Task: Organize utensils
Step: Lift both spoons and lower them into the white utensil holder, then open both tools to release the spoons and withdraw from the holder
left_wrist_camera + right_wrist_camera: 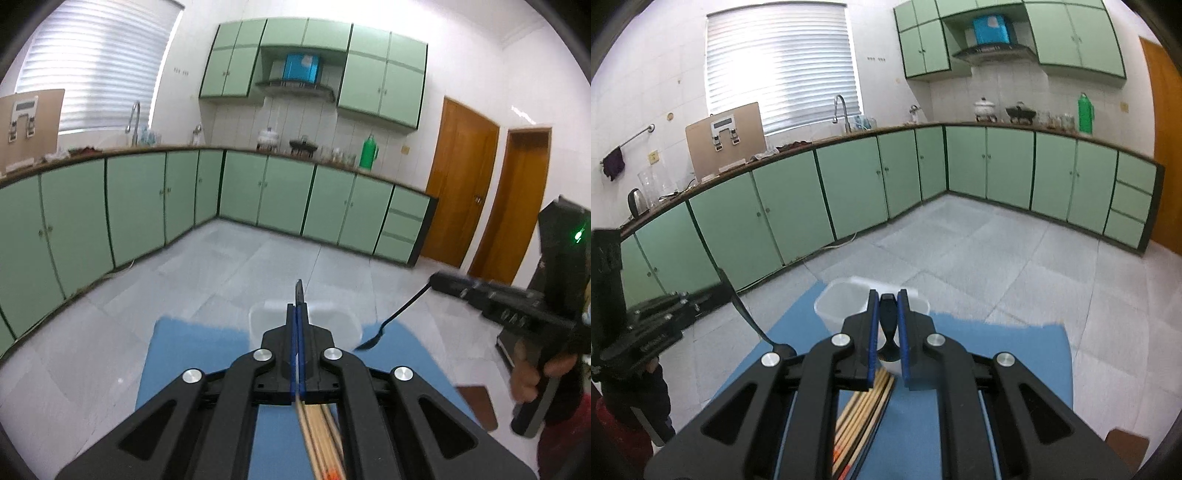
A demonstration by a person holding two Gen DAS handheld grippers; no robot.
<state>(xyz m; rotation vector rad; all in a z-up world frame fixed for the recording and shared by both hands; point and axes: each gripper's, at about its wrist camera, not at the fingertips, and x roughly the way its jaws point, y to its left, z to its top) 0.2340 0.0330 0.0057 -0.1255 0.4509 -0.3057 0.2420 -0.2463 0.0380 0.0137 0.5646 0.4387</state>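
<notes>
Hand-held grippers [297,314] [887,314] (both) clamping black spoons [887,325].

Clear tub [838,306] at my 12 o'clock, mouth open from above. Chopsticks [866,402] lie under both jaws on the blue mat [997,369]. Left gripper's [720,275] spoon [757,325] blocks 9 o'clock; 3 o'clock mat free.

no text, label, brand or number can be read in either view. the tan board [726,138] leaning on the counter at about ten o'clock carries a pale panel with dark marks, too blurred to make out. the blue box [300,67] under the upper cabinets at twelve o'clock bears a white patch, unreadable.
</notes>
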